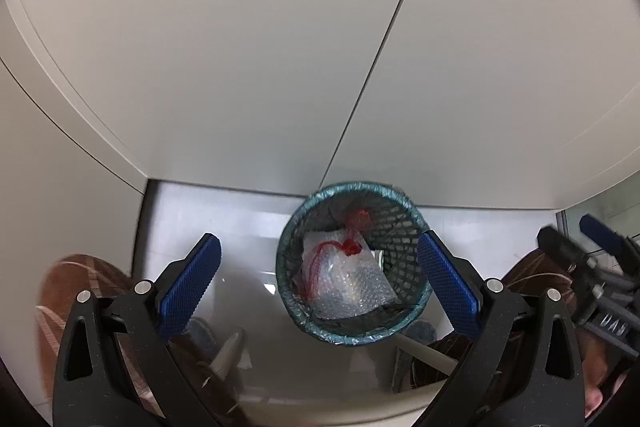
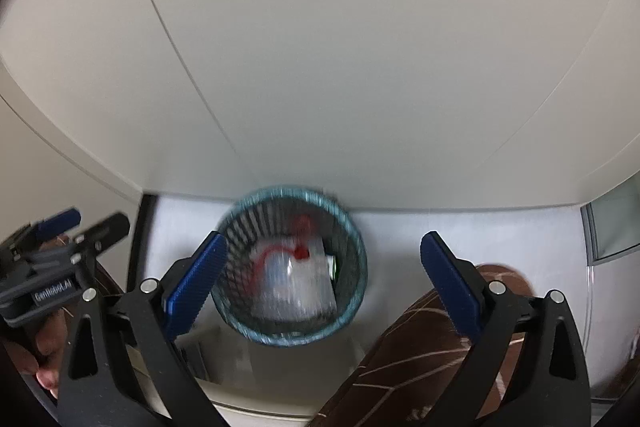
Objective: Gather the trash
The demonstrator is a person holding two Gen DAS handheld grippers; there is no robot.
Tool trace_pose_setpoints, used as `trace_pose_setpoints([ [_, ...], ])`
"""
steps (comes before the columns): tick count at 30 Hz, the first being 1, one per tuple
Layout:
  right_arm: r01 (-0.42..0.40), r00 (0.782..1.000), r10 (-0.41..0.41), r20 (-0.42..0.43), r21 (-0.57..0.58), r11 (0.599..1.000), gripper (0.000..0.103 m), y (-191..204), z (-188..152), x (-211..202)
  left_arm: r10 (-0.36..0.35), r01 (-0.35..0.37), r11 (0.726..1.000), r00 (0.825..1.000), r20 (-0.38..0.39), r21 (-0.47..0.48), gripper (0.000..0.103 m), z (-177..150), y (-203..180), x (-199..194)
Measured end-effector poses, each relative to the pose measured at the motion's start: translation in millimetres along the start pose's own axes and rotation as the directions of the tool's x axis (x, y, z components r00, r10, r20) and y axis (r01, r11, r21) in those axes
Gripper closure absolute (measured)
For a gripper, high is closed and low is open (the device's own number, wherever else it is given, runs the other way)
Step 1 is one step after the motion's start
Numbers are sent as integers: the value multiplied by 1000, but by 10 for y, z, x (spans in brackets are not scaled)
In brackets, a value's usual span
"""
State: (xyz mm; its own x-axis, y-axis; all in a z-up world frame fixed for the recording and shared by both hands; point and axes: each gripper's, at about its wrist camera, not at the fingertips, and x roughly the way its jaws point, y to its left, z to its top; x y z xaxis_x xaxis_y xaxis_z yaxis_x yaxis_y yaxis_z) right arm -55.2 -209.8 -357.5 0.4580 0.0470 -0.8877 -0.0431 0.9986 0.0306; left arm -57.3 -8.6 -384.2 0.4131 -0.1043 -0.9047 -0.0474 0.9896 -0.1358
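Observation:
A black mesh wastebasket (image 1: 352,187) (image 2: 288,191) with a teal liner folded over its rim stands on the pale floor against white cabinet doors. Inside it lies a bubble-wrap pouch (image 1: 348,287) (image 2: 296,287) with a red cord (image 1: 352,247) (image 2: 302,253) across it. My left gripper (image 1: 318,239) hangs above the basket, open, with nothing between its blue pads. My right gripper (image 2: 324,238) is also open and empty, with the basket under its left finger. Each gripper shows at the edge of the other's view. The right wrist view is blurred.
White cabinet doors (image 1: 240,47) with a vertical seam rise just behind the basket. A person's legs in brown patterned trousers (image 2: 420,355) stand on both sides near the basket. A glass panel (image 2: 612,227) is at the right. A hand (image 2: 44,347) holds the left gripper's handle.

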Motion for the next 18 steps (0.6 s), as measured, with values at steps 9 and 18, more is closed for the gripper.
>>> trace_pose_setpoints([
  [9, 16, 974, -17, 225, 6, 1000, 10, 59, 541, -1303, -30, 26, 999, 981, 192, 25, 6, 338, -108, -1218],
  [18, 27, 927, -25, 375, -1, 1000, 10, 161, 888, -2382, -29, 4, 998, 924, 382, 66, 6, 680, -261, -2477],
])
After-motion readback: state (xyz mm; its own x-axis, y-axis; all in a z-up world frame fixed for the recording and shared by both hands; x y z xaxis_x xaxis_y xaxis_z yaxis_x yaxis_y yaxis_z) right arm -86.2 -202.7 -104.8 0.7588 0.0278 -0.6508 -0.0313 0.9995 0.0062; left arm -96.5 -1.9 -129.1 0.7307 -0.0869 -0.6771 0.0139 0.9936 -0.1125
